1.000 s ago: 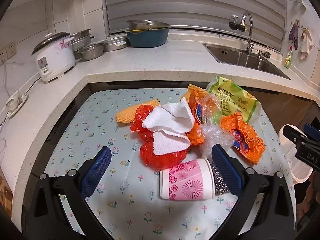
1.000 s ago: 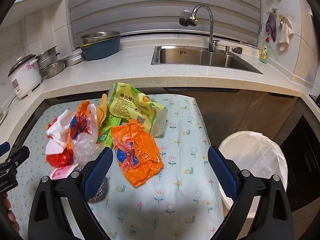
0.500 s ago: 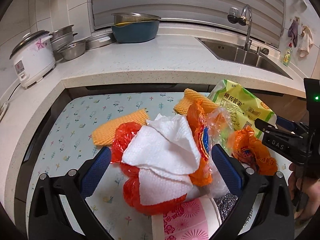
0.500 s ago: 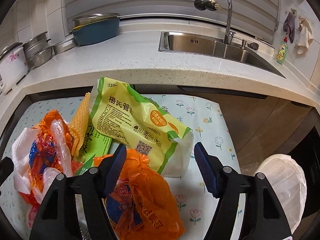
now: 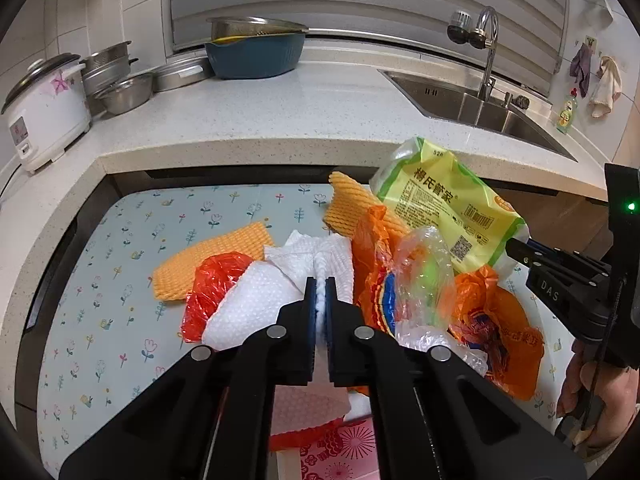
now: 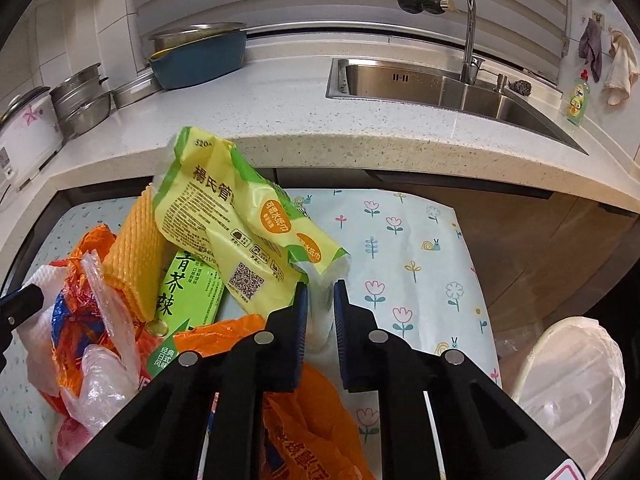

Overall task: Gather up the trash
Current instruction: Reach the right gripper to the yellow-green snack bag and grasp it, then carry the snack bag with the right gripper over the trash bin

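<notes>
- Left gripper (image 5: 320, 294): clenched on a fold of the white paper towel (image 5: 256, 300) in the trash pile.
- Right gripper (image 6: 320, 300): jaws closing on the clear end of the yellow-green package (image 6: 236, 228).
- Step: both grasps being taken on the floral table (image 6: 420, 248).
- Next: probably lift both pieces across to the lined bin (image 6: 576, 380), right of the table.

Left tool (image 5: 320, 292) clamped paper towel (image 5: 304, 264); right tool (image 6: 320, 292) closing on yellow bag (image 6: 248, 232).

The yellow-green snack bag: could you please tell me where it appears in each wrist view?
Left wrist view: yellow-green snack bag at upper right of the trash pile, right of centre.
Right wrist view: the bag left of centre, its clear end between the closing jaws.
Shared landmark: faucet.
</notes>
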A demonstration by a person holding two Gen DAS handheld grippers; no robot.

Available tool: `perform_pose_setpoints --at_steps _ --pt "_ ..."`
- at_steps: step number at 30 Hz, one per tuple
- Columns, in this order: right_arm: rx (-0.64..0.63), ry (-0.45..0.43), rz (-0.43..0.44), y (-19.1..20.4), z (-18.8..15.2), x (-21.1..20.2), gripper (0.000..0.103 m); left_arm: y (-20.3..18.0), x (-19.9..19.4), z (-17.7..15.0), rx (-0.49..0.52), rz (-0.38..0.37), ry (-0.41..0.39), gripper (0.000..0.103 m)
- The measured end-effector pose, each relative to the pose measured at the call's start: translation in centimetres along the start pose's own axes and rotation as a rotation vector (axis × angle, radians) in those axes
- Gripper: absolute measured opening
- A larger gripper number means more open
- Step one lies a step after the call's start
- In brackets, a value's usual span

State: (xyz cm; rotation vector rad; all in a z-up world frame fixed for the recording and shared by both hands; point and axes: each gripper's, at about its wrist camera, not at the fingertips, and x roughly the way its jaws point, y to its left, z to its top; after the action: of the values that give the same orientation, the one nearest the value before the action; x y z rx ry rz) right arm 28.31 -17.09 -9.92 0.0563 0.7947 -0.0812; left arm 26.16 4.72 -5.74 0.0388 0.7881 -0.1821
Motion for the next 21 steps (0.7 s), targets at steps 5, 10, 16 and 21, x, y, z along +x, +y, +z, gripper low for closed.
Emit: perform_pose_setpoints --at_steps 5,10,16,21 --pt "0.024 -0.037 0.017 -0.8 -0.2 -3.1 0.009 0.5 -2.1 0.2 -0.015 0.008 -0.031 0.003" --pt "0.065 -0.091 0.024 -2.0 -0.4 -7.2 0.007 0.3 -4.7 0.4 -0.016 0.006 -0.058 0.002" --pt "0.095 -0.148 0.004 -4.3 -1.0 -12.4 0.007 -1.7 -8.8 0.4 0.005 -0.011 -0.104 0.002" --pt "0.125 -0.177 -0.023 -7.0 -2.0 -16.3 0.007 -4.0 -12.3 0.1 0.028 -0.042 -0.142 0.002"
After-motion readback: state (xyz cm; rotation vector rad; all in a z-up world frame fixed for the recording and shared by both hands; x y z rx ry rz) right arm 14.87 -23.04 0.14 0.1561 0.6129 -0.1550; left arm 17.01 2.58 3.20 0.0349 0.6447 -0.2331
